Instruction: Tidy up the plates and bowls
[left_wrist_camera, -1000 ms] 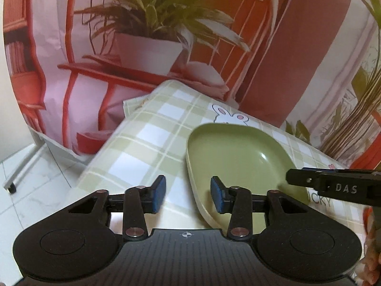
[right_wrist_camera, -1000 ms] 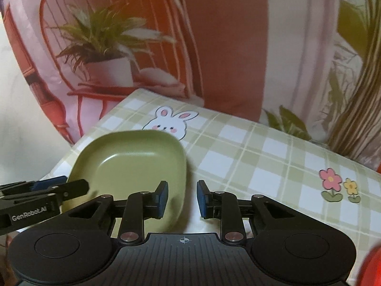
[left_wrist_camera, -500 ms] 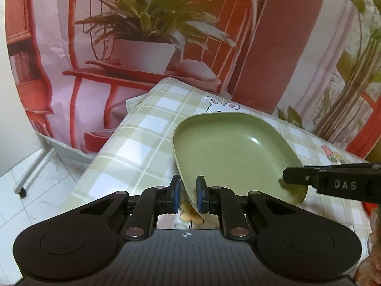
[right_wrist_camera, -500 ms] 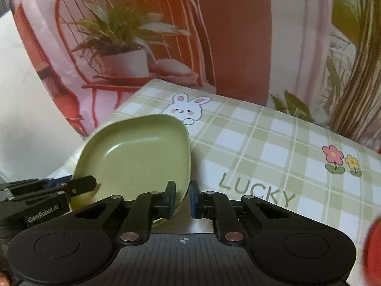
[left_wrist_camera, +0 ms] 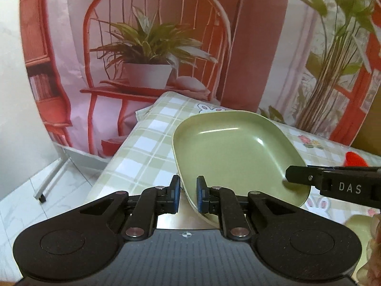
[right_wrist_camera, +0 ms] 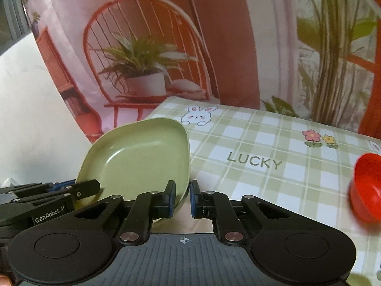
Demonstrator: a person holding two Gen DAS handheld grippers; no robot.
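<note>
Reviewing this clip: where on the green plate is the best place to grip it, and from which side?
The raised rim, from the near edge. The green plate is shallow and wide with a thin upturned lip, so the fingers can straddle only that lip. Left gripper and right gripper each pinch it there, at opposite near corners.

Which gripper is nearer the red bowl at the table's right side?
Right. The right gripper grips the green plate rim on the side facing the red bowl; the left gripper clamps the plate's opposite rim, farther away.
</note>
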